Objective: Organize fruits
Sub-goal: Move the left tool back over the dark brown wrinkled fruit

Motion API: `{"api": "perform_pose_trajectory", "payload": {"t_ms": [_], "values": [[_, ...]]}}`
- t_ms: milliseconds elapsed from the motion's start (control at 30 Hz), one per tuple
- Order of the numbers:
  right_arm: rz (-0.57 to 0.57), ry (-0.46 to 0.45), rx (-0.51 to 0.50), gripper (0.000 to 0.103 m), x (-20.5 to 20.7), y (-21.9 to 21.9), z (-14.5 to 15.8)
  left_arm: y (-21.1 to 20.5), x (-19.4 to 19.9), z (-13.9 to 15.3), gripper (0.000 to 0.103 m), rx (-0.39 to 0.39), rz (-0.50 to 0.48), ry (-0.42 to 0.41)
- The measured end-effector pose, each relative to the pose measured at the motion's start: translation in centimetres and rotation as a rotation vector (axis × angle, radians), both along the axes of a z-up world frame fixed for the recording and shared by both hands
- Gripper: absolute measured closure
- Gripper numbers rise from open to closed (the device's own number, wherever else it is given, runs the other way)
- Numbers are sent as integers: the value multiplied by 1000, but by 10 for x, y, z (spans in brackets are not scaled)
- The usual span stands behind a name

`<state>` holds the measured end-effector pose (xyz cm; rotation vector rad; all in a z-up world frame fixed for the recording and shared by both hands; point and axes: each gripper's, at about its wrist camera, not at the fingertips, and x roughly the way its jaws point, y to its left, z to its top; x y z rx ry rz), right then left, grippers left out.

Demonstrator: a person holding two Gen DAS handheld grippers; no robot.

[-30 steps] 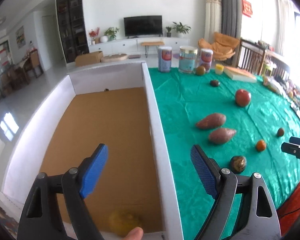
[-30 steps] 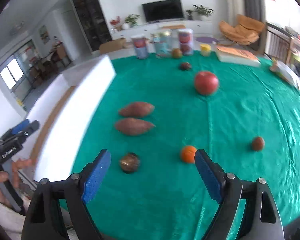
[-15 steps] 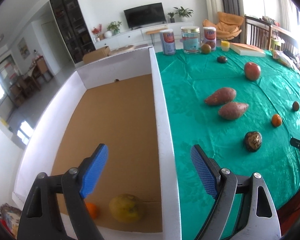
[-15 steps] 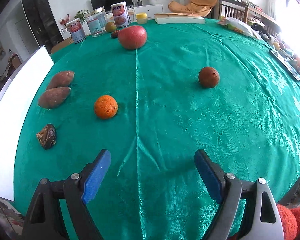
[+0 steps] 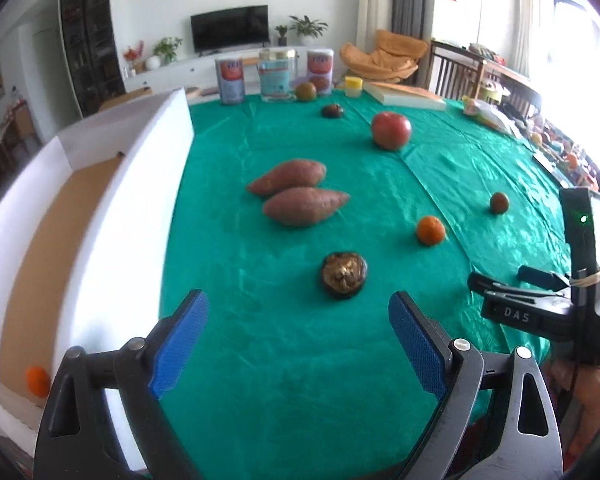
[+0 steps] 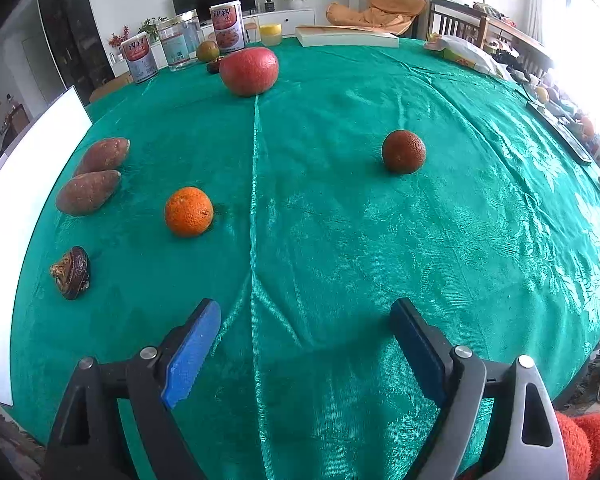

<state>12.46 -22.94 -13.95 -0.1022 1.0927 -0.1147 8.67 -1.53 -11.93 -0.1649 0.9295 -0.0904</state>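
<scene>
Both claws, left claw (image 5: 298, 334) and right claw (image 6: 306, 340), are gaping wide, gripping nothing. Lying just beyond the left claw, slightly right, is the dark shrivelled fruit (image 5: 343, 275); the orange (image 6: 188, 211) is sitting far-left of the right claw on the table (image 6: 380, 248).

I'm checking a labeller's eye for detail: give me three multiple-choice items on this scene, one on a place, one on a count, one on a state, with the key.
1. Where does the white box stand relative to the two sweet potatoes?
A. to their left
B. to their right
C. on top of them

2. How many sweet potatoes lie on the green cloth?
A. one
B. two
C. four

3. How is the right gripper?
A. shut on the bright orange
B. open and empty
C. shut on the red apple

Key: 1 A, the box wall runs along the cloth's left edge; 2 B, a pair lies side by side; 3 B, its blue pads stand wide apart above bare cloth.
</scene>
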Motion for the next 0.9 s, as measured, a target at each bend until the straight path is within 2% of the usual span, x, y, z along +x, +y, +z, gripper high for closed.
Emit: {"api": "perform_pose_trajectory", "payload": {"t_ms": [67, 267, 300, 367, 533, 900], "values": [[-4, 2, 0, 12, 0, 0, 0, -8, 1, -18, 10, -3, 1, 46], [0, 9, -16, 9, 0, 2, -2, -17, 13, -57, 9, 32, -10, 104], [2, 11, -21, 9, 0, 3, -2, -15, 13, -59, 9, 8, -3, 82], [3, 16, -25, 6, 1, 4, -3, -14, 13, -60, 8, 17, 15, 59], [12, 31, -36, 0, 2, 6, -6, -12, 15, -61, 4, 15, 8, 53], [11, 32, -37, 0, 2, 7, -6, -12, 20, -62, 3, 25, 10, 52]]}}
